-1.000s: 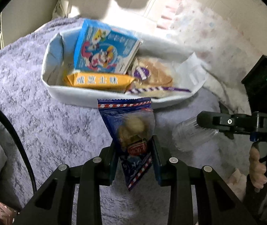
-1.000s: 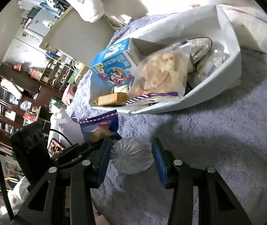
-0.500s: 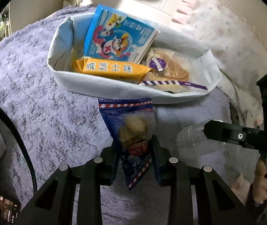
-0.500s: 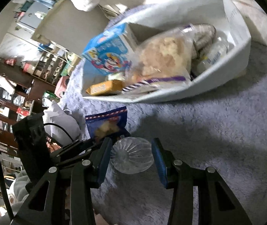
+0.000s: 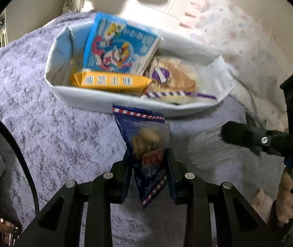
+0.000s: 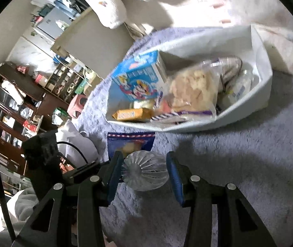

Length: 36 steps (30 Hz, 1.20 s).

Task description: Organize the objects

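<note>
Left wrist view showed the left gripper (image 5: 147,165) clamped on a blue snack packet (image 5: 144,142) just short of the white basket's (image 5: 125,103) near rim; rightward, the right gripper (image 6: 144,170) gripped a clear ribbed bottle (image 6: 144,171) above the purple blanket (image 5: 43,123).

So the bin (image 5: 113,100) sits on the fuzzy blanket (image 5: 49,135). Inside it, the cartoon box (image 5: 119,47) stands at the back left, the snack bar (image 5: 109,81) lies in front of it, and the bread bag (image 5: 175,78) is to the right. In the right wrist view, 1 bottle (image 6: 239,88) lies at the bin's far right end. The snack packet (image 5: 144,135) hangs just before the bin's near wall, with the clear bottle (image 6: 144,170) beside it on the right.
</note>
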{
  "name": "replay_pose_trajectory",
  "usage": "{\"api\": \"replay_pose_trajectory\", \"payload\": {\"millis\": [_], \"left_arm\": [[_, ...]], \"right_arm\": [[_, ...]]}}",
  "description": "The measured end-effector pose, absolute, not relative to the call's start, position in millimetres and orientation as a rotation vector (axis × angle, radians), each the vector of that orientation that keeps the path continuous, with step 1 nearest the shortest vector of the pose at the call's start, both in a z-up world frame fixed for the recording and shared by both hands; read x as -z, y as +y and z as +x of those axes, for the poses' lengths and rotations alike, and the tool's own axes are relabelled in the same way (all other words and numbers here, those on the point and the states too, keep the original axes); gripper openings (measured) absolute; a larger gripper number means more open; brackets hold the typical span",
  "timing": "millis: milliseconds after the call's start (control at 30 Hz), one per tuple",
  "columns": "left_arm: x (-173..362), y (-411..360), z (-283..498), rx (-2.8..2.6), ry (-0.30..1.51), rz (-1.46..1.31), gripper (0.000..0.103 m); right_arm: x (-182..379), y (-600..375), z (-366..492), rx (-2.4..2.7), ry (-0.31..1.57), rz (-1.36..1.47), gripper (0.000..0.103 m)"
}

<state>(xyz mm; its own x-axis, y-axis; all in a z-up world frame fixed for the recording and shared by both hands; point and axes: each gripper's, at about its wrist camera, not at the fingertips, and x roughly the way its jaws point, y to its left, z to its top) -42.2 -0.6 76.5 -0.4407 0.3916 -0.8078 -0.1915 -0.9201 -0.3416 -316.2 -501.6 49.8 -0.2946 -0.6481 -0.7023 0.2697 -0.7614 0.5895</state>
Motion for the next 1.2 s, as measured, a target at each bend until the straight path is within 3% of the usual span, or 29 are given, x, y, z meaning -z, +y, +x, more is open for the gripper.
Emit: {"api": "replay_pose_trajectory", "payload": {"millis": [467,667,800,1200], "left_arm": [[-26.8,-4.0,-63.2,-2.293,-0.432,-1.681,0.032],[-17.8,-6.4,-66.1,-2.275,-0.506,-1.688,0.037],[-18.7,-2.8,-66.5,-2.287,-0.478,-1.688,0.037],[-19.5,4.5,-67.6,-2.298,-0.438,-1.694,0.037]], "right_arm": [[6.0,-615.0,-352.2,2.203,-0.253,1.647,0.042],[14.8,-672.8,-359.5,2.269,-0.148,1.591,0.042],[38.9,-703.1,-369.1,2.299,-0.068,1.649,0.04],[58.1,-759.7,-392.6,2.315,-0.055,1.617,0.04]]}}
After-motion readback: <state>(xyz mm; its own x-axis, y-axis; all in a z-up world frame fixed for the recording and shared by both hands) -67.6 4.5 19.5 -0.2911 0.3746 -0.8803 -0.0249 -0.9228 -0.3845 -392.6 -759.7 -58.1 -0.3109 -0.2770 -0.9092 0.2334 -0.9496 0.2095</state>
